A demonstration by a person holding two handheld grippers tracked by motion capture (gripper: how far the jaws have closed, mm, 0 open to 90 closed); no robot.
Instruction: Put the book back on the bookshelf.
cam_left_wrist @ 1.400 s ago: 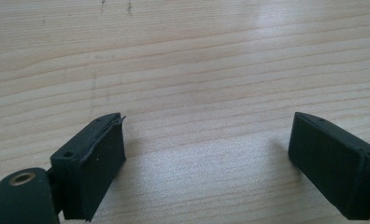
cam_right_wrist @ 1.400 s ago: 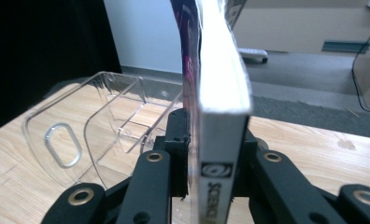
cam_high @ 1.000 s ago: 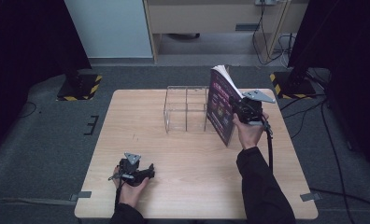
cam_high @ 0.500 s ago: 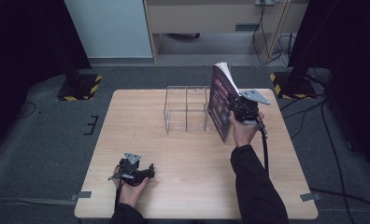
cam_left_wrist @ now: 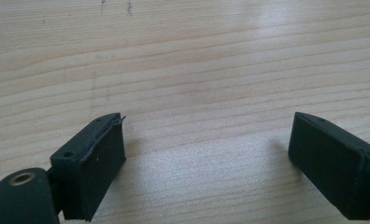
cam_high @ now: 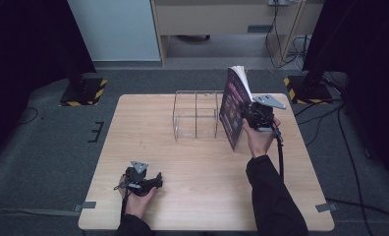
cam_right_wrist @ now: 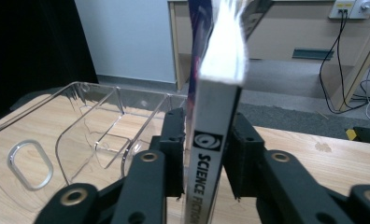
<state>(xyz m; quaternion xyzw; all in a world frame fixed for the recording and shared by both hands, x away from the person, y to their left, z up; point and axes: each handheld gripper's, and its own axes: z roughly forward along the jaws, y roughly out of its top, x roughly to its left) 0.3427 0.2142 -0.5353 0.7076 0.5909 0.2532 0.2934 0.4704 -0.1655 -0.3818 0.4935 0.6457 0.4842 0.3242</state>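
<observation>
The book (cam_right_wrist: 214,140) stands upright between the jaws of my right hand-held gripper (cam_right_wrist: 204,154), its spine facing me with "SCIENCE FICTION" printed down it and its white page edges fanning a little at the top. My jaws have just been opening: in the right gripper view the left pad lies against the cover while a thin gap shows at the right pad, so I cannot tell whether they still press it. In the high view the book (cam_high: 233,108) tilts slightly, bottom edge on the tabletop (cam_high: 202,162), directly in front of my right hand-held gripper (cam_high: 249,114).

Just beyond the book, to my gripper's left, stands a clear plastic organizer (cam_right_wrist: 80,135) with upright dividers and an oval handle hole; the book is at its near end wall, touching or nearly so.

My left hand-held gripper (cam_left_wrist: 206,154) rests well apart from all this, near my edge of the tabletop (cam_left_wrist: 197,70), jaws spread wide over bare wood with nothing between them.
</observation>
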